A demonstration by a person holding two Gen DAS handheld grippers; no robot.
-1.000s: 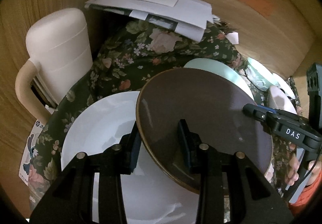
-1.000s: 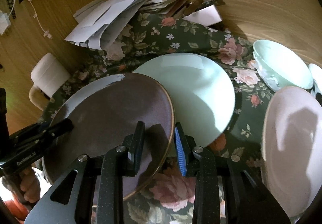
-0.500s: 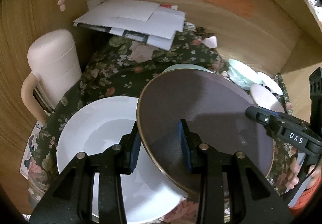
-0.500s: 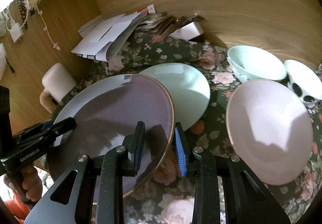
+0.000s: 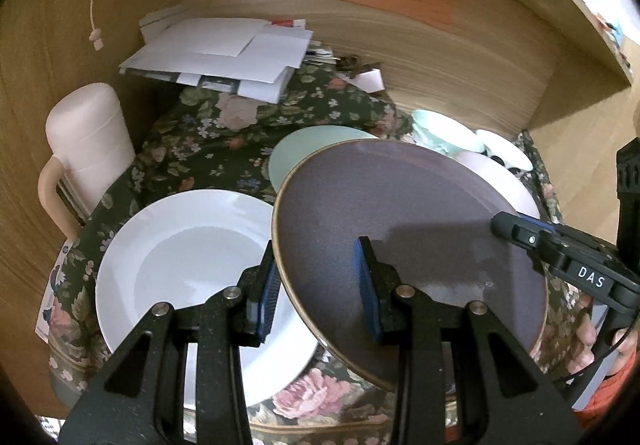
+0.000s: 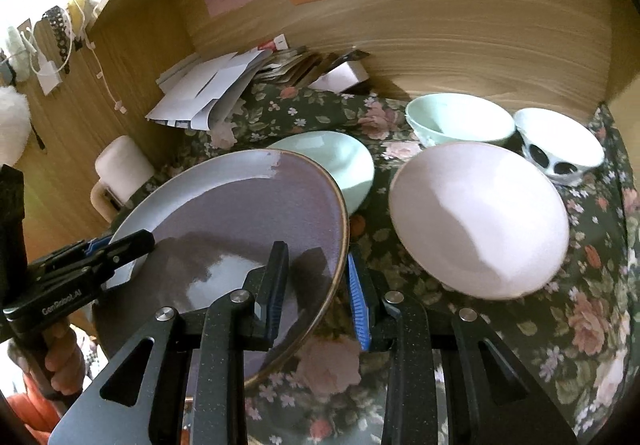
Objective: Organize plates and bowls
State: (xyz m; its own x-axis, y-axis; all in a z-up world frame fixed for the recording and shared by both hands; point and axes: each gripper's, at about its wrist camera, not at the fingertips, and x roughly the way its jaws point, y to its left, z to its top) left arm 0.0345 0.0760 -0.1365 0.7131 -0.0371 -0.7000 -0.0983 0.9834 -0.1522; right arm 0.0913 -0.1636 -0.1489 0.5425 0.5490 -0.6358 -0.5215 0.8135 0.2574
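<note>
Nearest: purple plate (image 5: 404, 245), off the worktop (image 6: 520, 325), tilted. Left claw (image 5: 318, 285) pinches its left rim, right claw (image 6: 316, 287) its right.
Handling: I'd keep both pinches level and lower it flat onto a stack.
White plate (image 5: 188, 257): empty, below left.
Pink plate (image 6: 480, 221), green plate (image 6: 336, 161): empty.
Farthest: green bowl (image 6: 460, 123), spotted bowl (image 6: 560, 145); both look empty.
</note>
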